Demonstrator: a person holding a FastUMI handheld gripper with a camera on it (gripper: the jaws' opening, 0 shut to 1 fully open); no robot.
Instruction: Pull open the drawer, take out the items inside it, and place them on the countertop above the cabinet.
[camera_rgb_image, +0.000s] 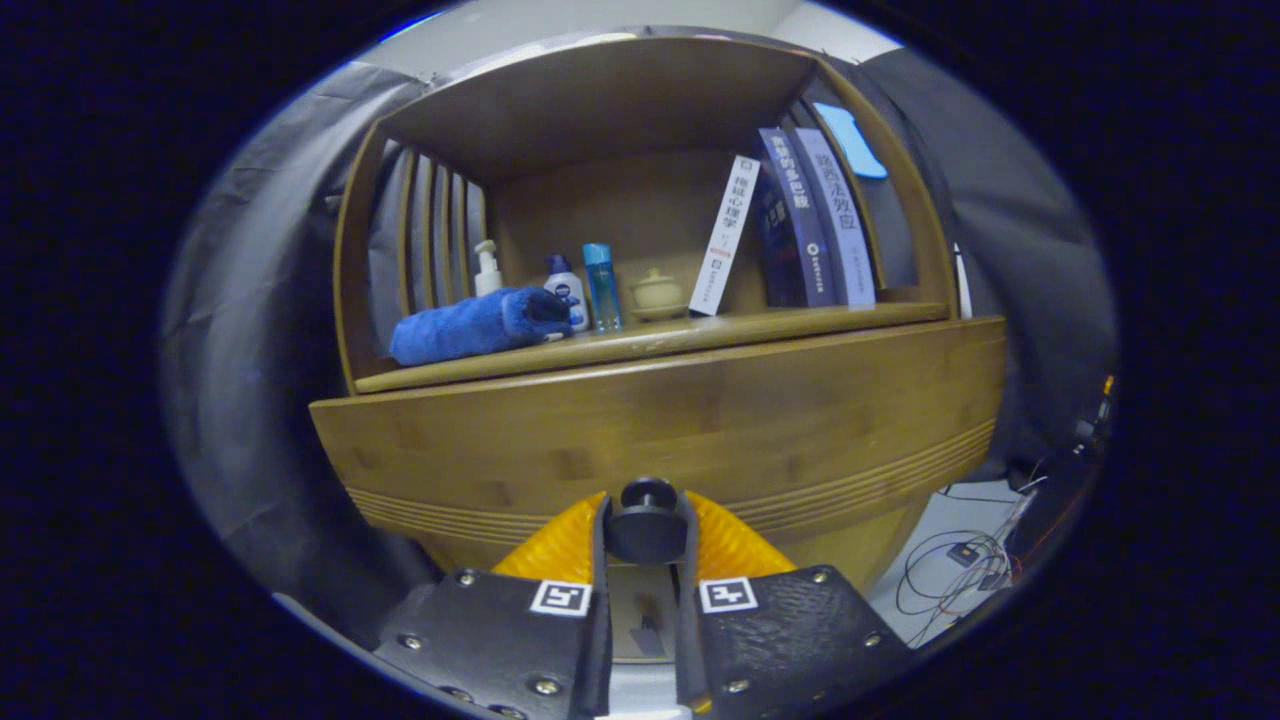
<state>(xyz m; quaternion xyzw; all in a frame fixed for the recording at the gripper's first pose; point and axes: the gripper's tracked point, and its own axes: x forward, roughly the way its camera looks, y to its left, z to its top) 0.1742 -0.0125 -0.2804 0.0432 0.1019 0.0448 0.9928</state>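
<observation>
At bottom centre, the gripper (646, 530) has its jaws clenched on the round black drawer knob (646, 522), which stands out from the wide bamboo drawer front (700, 420) across the middle of the frame. Above it, on the wooden worktop (800, 322), lie a rolled blue towel (470, 325), small bottles and leaning books.

Blue towel (470, 326), bottles (601, 287), teapot (657, 294), books (800, 220) on shelf (650, 340).
</observation>
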